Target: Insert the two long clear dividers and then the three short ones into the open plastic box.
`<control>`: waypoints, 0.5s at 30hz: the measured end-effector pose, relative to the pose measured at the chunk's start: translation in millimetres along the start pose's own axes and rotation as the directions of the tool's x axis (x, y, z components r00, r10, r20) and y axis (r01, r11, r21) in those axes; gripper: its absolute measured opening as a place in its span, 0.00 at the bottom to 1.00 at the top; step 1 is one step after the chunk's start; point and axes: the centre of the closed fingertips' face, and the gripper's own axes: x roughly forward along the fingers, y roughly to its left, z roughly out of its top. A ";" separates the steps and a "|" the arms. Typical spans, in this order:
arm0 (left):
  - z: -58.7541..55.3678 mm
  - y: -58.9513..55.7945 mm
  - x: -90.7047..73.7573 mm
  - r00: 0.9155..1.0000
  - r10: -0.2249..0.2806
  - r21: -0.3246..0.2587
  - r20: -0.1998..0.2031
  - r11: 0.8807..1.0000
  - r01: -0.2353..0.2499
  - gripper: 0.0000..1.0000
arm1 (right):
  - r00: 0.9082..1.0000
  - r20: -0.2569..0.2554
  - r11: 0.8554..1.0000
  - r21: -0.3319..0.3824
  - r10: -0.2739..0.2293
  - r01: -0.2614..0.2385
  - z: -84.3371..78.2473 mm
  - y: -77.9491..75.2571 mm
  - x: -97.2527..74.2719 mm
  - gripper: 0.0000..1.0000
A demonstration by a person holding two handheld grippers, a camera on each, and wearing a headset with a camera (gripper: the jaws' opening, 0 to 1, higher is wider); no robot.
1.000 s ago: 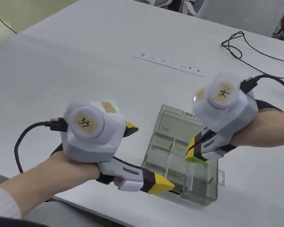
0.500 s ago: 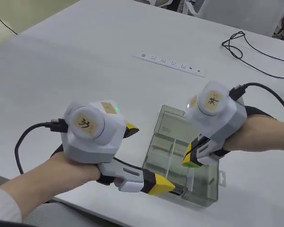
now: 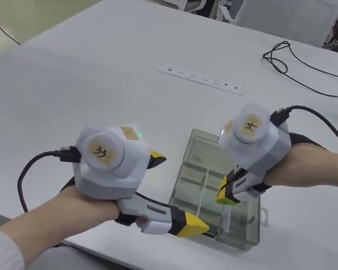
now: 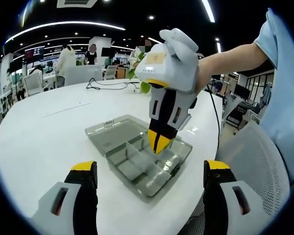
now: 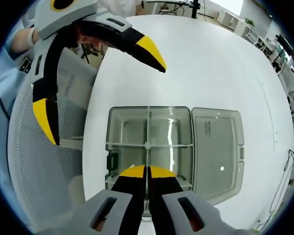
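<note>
The right gripper (image 3: 225,198) hangs straight over the open box (image 5: 108,147) on the table (image 3: 101,67), its fingers pinched tip to tip, apparently on a thin clear divider (image 3: 231,211) that reaches down into the near compartment. The seat seems to lie directly below, so the push looks like straight down. The left gripper (image 3: 176,191), fingers spread and holding nothing, waits at the box's near-left corner

Box (image 5: 166,108) partly behind right claw (image 5: 147,170)
</note>
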 end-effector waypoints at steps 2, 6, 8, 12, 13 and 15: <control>0.0 0.1 0.4 1.000 0.000 0.003 -0.002 1.000 0.000 0.91 | 1.000 -0.002 1.000 -0.007 -0.004 0.004 0.1 0.4 0.1 0.02; 0.6 -0.3 1.1 1.000 -0.002 0.006 -0.002 1.000 0.002 0.91 | 1.000 -0.002 1.000 -0.016 -0.004 0.004 0.1 0.4 0.3 0.02; 1.0 -0.3 1.2 1.000 -0.002 0.006 0.000 1.000 0.002 0.91 | 1.000 -0.005 1.000 -0.009 -0.004 0.004 0.1 0.3 0.5 0.02; 1.7 0.0 1.3 1.000 -0.001 0.007 0.000 1.000 0.001 0.91 | 1.000 -0.009 1.000 -0.027 -0.002 0.002 -0.1 0.6 0.8 0.03; 1.9 0.2 1.2 1.000 0.000 0.008 0.001 1.000 0.000 0.91 | 1.000 -0.009 1.000 -0.027 -0.002 0.002 -0.1 0.5 0.8 0.03; 2.5 0.9 1.0 1.000 0.002 0.009 0.001 1.000 -0.002 0.91 | 1.000 -0.011 0.999 -0.034 -0.004 0.003 -0.5 0.2 1.0 0.03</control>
